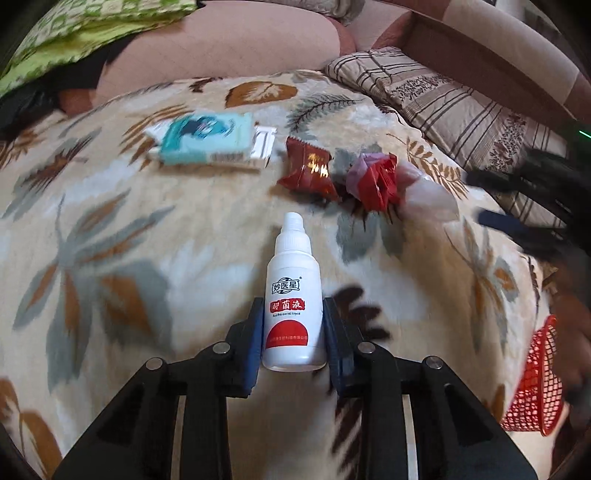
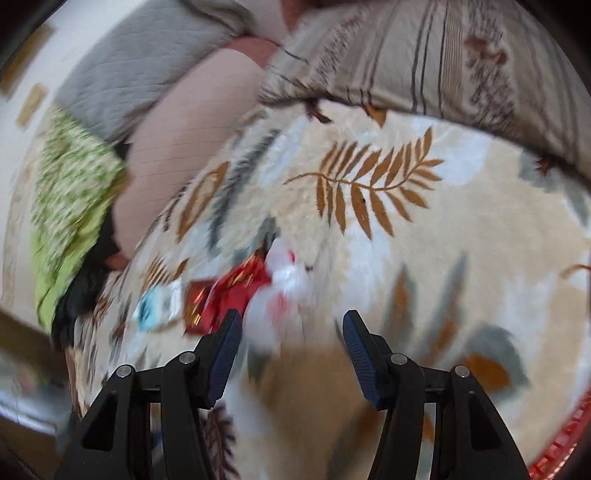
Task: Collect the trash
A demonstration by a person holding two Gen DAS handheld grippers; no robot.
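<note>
My left gripper point(image 1: 292, 317) is shut on a small white bottle point(image 1: 293, 299) with a red label, held above the leaf-patterned blanket point(image 1: 147, 258). Beyond it lie a dark red snack wrapper point(image 1: 308, 170), a crumpled red and clear plastic wrapper point(image 1: 384, 181), and a teal tissue pack point(image 1: 207, 138) on a white packet. At the right edge a red mesh basket point(image 1: 535, 384) stands beside a hand. My right gripper point(image 2: 291, 325) is open over the blanket point(image 2: 424, 240), with the blurred red wrappers point(image 2: 236, 288) just ahead of its left finger. The right gripper point(image 1: 524, 206) shows blurred in the left wrist view.
A striped brown cushion point(image 1: 443, 99) lies at the back right, a pink sofa back point(image 1: 221, 48) behind, and a green patterned cloth point(image 1: 74, 33) at the back left. A red basket rim point(image 2: 561, 443) shows at the lower right of the right wrist view.
</note>
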